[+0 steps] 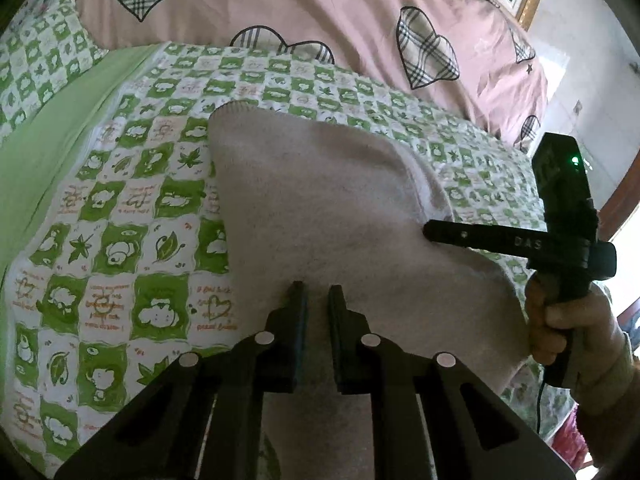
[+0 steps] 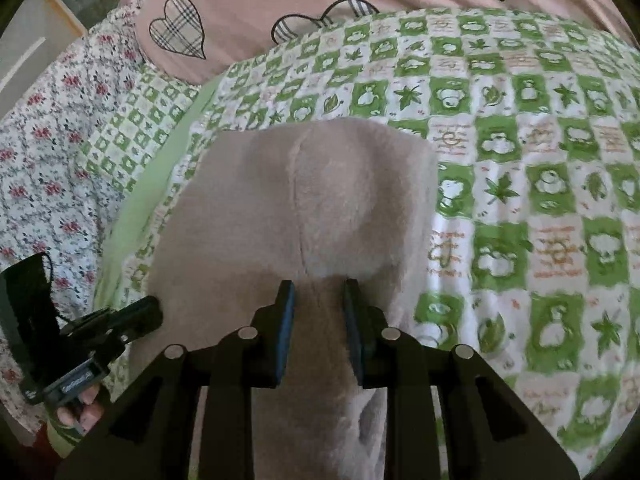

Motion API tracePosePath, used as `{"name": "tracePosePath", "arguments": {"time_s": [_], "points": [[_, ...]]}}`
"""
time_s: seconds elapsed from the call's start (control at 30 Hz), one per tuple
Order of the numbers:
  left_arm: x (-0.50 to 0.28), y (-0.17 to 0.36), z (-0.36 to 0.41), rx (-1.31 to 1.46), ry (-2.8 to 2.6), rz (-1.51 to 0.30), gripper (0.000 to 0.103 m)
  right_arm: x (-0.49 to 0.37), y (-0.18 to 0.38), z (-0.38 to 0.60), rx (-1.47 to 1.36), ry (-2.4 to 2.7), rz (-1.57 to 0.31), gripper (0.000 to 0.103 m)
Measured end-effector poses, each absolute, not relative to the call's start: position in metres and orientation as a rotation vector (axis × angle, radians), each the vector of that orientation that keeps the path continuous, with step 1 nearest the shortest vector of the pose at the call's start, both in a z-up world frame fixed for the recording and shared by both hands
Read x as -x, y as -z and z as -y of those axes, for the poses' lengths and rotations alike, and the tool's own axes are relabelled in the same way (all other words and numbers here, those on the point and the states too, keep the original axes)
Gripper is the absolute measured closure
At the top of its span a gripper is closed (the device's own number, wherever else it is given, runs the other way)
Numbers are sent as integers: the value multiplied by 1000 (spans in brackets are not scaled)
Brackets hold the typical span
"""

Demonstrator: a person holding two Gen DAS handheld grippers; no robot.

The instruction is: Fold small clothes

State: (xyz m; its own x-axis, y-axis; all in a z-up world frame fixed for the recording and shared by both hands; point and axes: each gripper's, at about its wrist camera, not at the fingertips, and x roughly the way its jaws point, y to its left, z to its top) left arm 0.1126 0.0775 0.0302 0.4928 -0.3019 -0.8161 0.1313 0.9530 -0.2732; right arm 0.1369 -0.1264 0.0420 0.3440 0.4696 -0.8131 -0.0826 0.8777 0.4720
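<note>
Left wrist view: my left gripper (image 1: 317, 300) sits at lower centre of the frame, its two fingers drawn close together with a fold of the beige fleece garment (image 1: 320, 208) pinched between the pads. The garment spreads from the fingers up through frame centre, its stitched hem toward the upper left, lying on the green-and-white checked bedsheet (image 1: 132, 216). At right of frame, my right gripper (image 1: 430, 232) reaches in sideways; its tip meets the garment's right edge, and my right hand (image 1: 560, 320) is wrapped around the handle. A pink quilt with plaid hearts (image 1: 320, 8) fills the top of the frame.

Right wrist view: my right gripper (image 2: 318, 300) holds a bunched ridge of the same garment (image 2: 312, 200) between its fingers, which stand a little wider apart than the left pair; the cloth fills the gap. The garment runs up to mid-frame, a seam down its middle. My left gripper (image 2: 154, 310) enters at lower left, its tip touching the garment's left edge. A floral-print fabric (image 2: 48, 168) lies at far left.
</note>
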Motion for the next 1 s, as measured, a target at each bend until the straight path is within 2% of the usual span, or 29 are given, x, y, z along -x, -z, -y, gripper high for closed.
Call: {"name": "tracePosePath", "arguments": {"time_s": [0.27,0.57,1.0], "points": [[-100,-50,-82,255,272,-996,92,-128,-53,134,-398,-350,-1159,77],[-43,-64,-86,297,284,-1011,88,-63,-95,137,-347,-401,-1097,72],[-26,-39,-82,282,264,-1103,81,-19,-65,140,-320,-357,-1199,71]]}}
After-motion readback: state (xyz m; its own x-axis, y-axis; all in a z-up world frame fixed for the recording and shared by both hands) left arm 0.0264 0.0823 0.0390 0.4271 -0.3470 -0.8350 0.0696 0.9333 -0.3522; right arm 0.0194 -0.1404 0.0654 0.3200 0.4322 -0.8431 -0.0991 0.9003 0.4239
